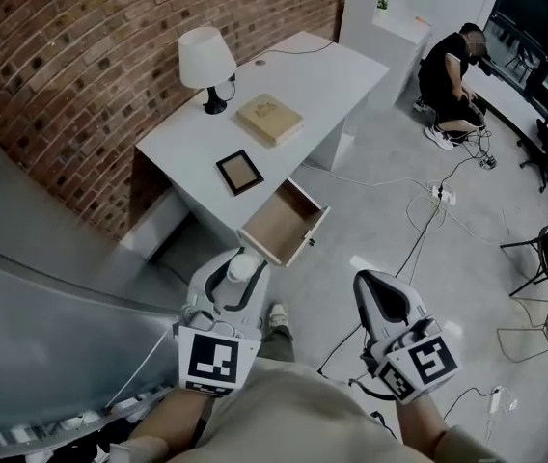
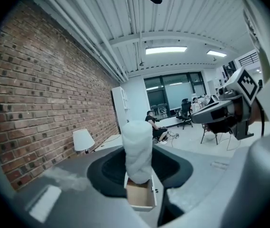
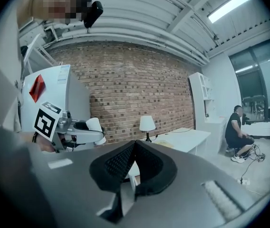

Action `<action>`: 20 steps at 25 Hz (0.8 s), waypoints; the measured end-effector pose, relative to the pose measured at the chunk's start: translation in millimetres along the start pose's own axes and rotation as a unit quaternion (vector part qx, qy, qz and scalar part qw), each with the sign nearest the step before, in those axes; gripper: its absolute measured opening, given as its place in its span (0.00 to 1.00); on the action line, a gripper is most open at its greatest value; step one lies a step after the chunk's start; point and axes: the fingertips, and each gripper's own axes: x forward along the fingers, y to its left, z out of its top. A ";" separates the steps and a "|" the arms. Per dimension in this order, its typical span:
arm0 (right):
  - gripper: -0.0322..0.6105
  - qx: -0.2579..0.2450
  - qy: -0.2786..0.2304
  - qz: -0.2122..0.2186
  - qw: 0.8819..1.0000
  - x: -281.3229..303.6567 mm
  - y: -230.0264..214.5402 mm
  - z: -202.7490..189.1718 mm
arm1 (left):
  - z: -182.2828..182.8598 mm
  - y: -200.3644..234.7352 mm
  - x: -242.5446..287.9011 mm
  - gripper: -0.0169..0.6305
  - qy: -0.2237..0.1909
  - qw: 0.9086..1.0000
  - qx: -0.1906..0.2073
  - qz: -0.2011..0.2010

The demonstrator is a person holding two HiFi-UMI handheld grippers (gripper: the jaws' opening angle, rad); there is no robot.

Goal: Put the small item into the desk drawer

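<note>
1. We note the brick wall (image 1: 110, 56) ahead and to the left of both claws. The grey floor (image 1: 370, 220) lies under them and runs out to the right of the right claw.
2. The white desk (image 1: 293, 75) stands against the wall, ahead of the left claw.
3. A person (image 1: 452, 75) sits low on the floor well beyond the right claw, past the far end of the desk. Cables (image 1: 428, 225) run over the floor between that person and the right claw.
4. The drawer (image 1: 279, 225) is pulled out from the desk front and stands open. It is just ahead of the left claw's tips. In the left gripper view it shows directly below the held load.
5. The left claw (image 1: 235, 278) points at the drawer. Its jaws are clamped on the small item.
6. The right claw (image 1: 375, 287) is level with the left one, well apart from it. In the right gripper view its jaws meet at the tips, with nothing between them.
7. On the desk top beyond the drawer we find, nearest to farthest from the left claw: a dark picture frame (image 1: 240, 172) lying flat, a tan book (image 1: 269, 119), and a white lamp (image 1: 206, 61) on a dark base.
8. The small item (image 2: 138, 151) is a white, soft-looking roll. It stands upright between the left claw's pads and rises above them.
</note>
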 end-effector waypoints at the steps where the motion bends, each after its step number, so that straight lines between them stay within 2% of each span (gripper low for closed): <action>1: 0.06 0.000 0.001 -0.001 1.000 11.6 -7.2 2.6 | 0.4 6.8 11.3 0.25 0.002 1.000 -0.007 0.000; 7: 0.05 0.006 0.013 -0.006 1.000 82.8 -50.4 15.3 | 2.1 47.7 79.2 0.25 0.017 1.000 -0.008 -0.009; 10: 0.05 0.008 0.016 -0.008 1.000 116.2 -69.0 23.2 | 2.0 68.3 110.5 0.25 0.026 0.999 0.019 -0.021; 13: 0.05 0.008 0.017 -0.011 1.000 141.2 -83.2 30.3 | 2.1 85.0 131.0 0.26 0.030 0.999 0.004 -0.022; 20: 0.06 0.015 0.042 -0.012 0.999 180.0 -111.8 22.2 | -5.0 105.1 166.5 0.25 0.044 0.998 0.018 -0.030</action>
